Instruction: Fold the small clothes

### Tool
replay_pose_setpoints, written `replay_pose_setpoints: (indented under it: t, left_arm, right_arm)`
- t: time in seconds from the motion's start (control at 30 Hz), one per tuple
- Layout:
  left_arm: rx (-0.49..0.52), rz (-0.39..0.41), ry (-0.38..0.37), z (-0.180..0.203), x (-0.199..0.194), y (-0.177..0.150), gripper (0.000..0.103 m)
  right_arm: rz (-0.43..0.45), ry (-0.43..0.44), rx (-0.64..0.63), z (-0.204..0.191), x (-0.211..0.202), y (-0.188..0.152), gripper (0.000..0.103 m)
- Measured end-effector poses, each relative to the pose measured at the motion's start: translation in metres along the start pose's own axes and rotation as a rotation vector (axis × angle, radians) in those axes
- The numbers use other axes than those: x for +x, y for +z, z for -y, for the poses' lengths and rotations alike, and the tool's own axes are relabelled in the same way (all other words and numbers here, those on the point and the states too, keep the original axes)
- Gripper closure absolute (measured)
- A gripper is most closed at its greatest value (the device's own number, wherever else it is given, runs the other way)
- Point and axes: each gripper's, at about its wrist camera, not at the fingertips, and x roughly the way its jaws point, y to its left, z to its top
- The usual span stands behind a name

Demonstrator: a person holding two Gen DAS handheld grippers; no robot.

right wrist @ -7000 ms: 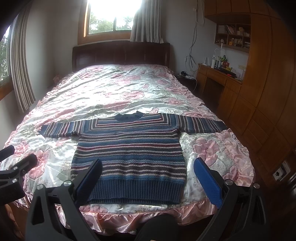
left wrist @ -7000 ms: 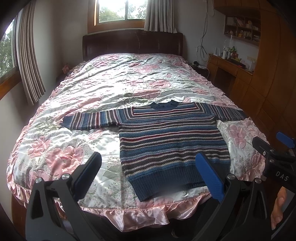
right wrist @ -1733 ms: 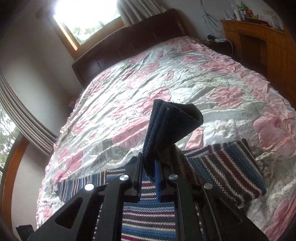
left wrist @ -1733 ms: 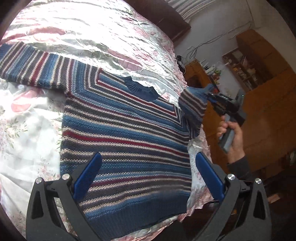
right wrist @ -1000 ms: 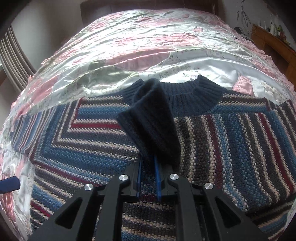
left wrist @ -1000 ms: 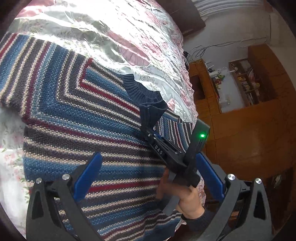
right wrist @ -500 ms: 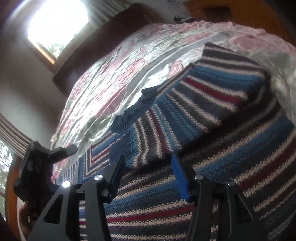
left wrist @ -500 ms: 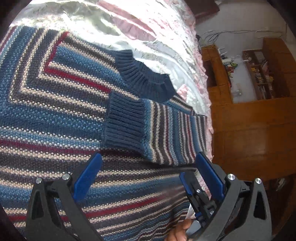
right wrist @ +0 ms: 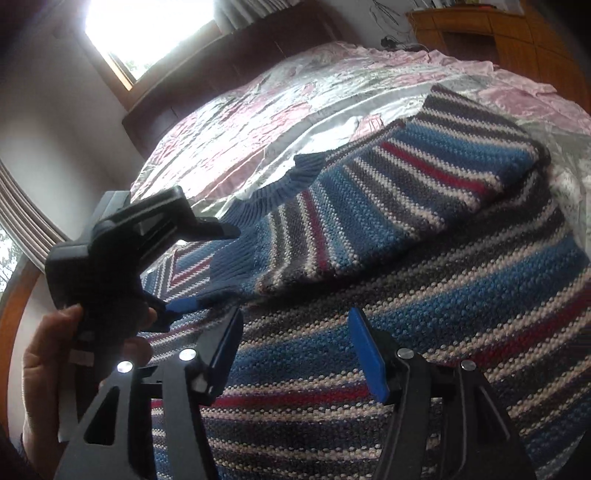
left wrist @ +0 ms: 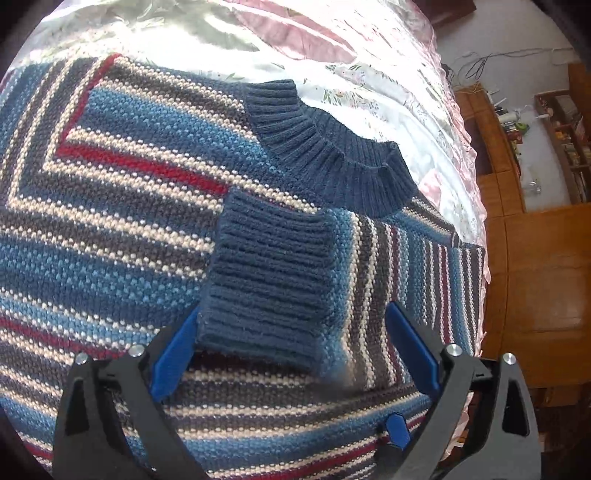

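Observation:
A blue, red and cream striped knitted sweater (left wrist: pixel 110 221) lies flat on the bed. Its right sleeve (right wrist: pixel 424 177) is folded across the chest, and the dark blue ribbed cuff (left wrist: pixel 269 277) rests just below the collar (left wrist: pixel 332 155). My left gripper (left wrist: pixel 295 350) hovers low over the cuff, open, with its left pad at the cuff's corner. In the right wrist view a hand holds the left gripper (right wrist: pixel 205 268) beside the cuff (right wrist: pixel 236 266). My right gripper (right wrist: pixel 295 350) is open above the sweater's body (right wrist: pixel 406 295), holding nothing.
The pink floral satin bedspread (right wrist: pixel 258 110) stretches back to a dark headboard (right wrist: pixel 221 62) under a bright window (right wrist: pixel 140 26). Wooden cabinets (left wrist: pixel 535 277) and a cluttered desk stand past the bed's right edge. A person's hand (right wrist: pixel 44 362) grips the left tool.
The right gripper has let go of the cuff, which now lies on the chest, and has drawn back. The left gripper has moved down and closer to the cuff.

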Motion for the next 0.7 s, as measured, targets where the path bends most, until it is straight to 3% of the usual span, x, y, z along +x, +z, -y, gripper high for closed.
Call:
replay_pose_setpoints:
  t: [0.03, 0.13, 0.27, 0.7]
  left_arm:
    - [0.011, 0.009, 0.034, 0.002, -0.001, 0.001, 0.04]
    - [-0.002, 0.011, 0.036, -0.002, 0.0, 0.005, 0.055]
    - [-0.011, 0.033, 0.036, -0.013, -0.007, 0.005, 0.084]
    - [0.0, 0.105, -0.029, -0.02, -0.048, 0.013, 0.094]
  right_arm:
    - [0.008, -0.004, -0.01, 0.0, -0.002, 0.0, 0.042]
    - [0.012, 0.007, -0.015, 0.0, -0.004, 0.0, 0.042]
    - [0.023, 0.009, -0.032, -0.001, -0.007, -0.002, 0.042]
    - [0.015, 0.007, -0.045, -0.002, -0.003, -0.008, 0.042]
